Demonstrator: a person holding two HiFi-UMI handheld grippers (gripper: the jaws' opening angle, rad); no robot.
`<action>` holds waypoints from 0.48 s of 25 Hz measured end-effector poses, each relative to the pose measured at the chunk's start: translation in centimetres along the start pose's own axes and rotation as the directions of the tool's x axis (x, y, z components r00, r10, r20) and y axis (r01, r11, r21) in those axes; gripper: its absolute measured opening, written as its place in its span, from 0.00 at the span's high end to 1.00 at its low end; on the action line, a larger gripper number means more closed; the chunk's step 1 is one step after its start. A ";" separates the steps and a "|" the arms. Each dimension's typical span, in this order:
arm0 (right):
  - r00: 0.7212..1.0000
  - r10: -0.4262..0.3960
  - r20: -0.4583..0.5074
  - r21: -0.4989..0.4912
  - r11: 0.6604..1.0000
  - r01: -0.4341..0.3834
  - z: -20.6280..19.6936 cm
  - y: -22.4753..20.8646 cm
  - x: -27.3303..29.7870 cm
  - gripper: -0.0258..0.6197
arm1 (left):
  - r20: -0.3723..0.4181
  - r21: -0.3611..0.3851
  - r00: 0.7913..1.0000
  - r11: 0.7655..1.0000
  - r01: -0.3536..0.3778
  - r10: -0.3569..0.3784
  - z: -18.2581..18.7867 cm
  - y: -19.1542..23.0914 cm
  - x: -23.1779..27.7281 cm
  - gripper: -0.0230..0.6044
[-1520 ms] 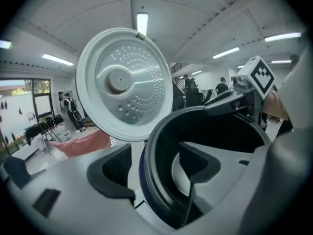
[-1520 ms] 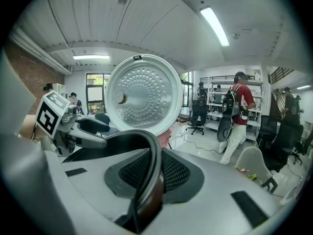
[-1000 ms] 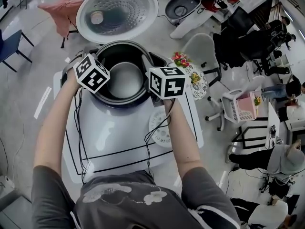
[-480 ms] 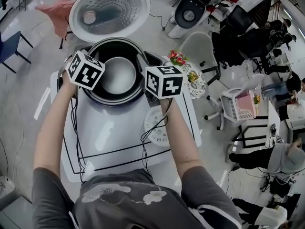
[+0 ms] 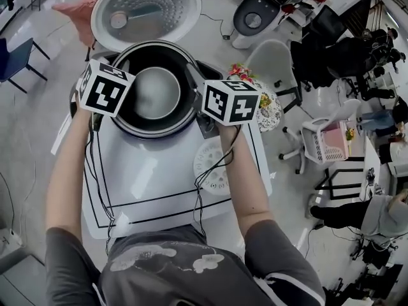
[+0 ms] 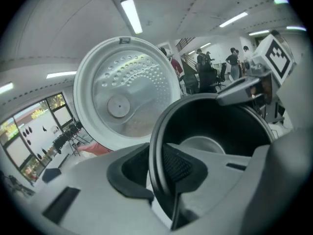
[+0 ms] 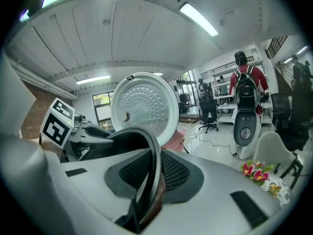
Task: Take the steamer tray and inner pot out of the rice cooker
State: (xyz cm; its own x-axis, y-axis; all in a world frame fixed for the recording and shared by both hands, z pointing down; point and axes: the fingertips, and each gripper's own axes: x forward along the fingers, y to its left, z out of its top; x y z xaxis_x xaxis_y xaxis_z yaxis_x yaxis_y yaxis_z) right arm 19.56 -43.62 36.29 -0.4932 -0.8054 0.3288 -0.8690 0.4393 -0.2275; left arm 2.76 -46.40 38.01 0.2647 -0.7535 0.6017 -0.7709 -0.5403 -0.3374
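Left gripper (image 6: 157, 166) jaws have just been closing and are now clenched on the pot (image 5: 155, 93) rim. Right gripper (image 7: 150, 176) is clamped on the opposite rim. The left side has been raised a little, but the pot is still in the cooker (image 5: 159, 135). Lift-out is judged as starting. The tray (image 5: 213, 168) is likely already out on the table (image 5: 159, 193).

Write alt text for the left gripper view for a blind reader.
The left gripper, whose jaws have just been closing, clamps the rim of the dark inner pot. The right gripper holds the far rim, and the open lid stands behind.
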 end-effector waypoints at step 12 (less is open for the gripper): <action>0.988 0.067 0.141 0.017 0.997 -0.070 5.1 3.9 -4.4 0.82 | 0.147 -0.090 0.989 0.996 0.001 0.012 3.8 1.0 -8.2 0.85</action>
State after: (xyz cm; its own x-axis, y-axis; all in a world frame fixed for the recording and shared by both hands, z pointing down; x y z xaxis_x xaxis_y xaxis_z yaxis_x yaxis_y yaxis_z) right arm 18.58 -40.41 29.27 -0.5397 -0.8223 0.1807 -0.8317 0.4875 -0.2655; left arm 2.00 -42.23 30.00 0.3376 -0.8069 0.4847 -0.8196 -0.5052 -0.2702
